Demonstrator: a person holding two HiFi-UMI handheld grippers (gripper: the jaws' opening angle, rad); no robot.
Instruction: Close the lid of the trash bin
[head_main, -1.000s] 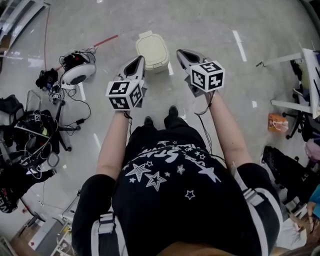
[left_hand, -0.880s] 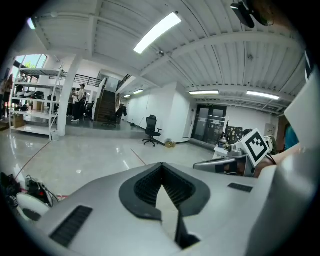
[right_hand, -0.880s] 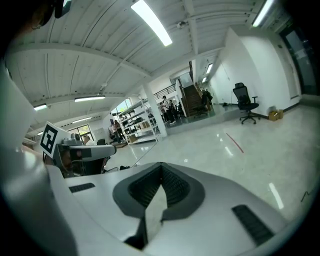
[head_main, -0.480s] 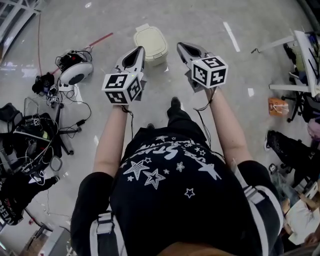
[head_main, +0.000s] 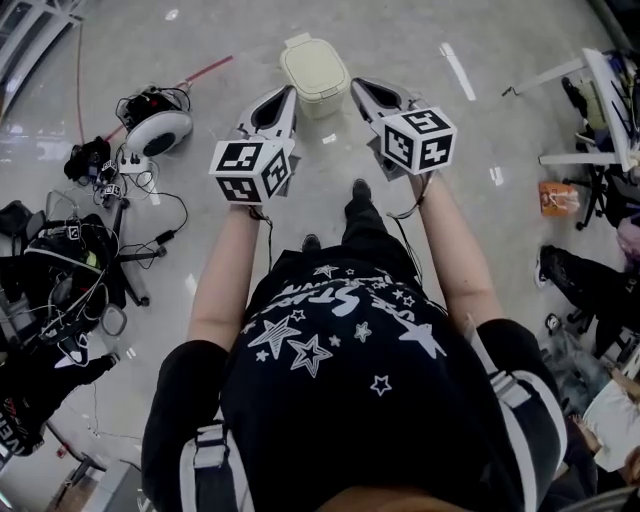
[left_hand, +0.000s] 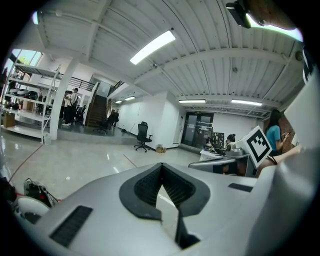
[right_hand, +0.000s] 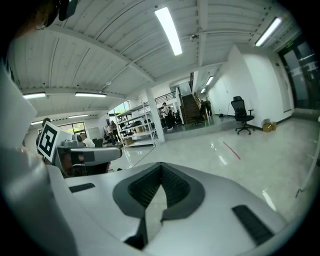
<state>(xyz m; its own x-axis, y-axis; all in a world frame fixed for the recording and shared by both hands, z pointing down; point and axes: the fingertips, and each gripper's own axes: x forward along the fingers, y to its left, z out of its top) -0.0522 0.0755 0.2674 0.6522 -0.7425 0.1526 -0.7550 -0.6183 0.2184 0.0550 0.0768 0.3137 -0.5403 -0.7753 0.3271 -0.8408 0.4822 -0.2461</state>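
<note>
Big bright hall, shiny pale floor (head_main: 420, 40) with a thin red line (head_main: 205, 71), white walls (left_hand: 160, 120), white ribbed ceiling (left_hand: 210, 65), long strip lights (left_hand: 152, 46), black office chair (left_hand: 143, 136) far off, metal shelves (left_hand: 25, 106), dark stairs (left_hand: 96, 109), dark glass doors (left_hand: 195, 131).

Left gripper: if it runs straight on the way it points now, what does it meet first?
Probably nothing near: the left gripper points level across open floor, and the trash bin, down on the floor ahead, is absent from its view.
</note>
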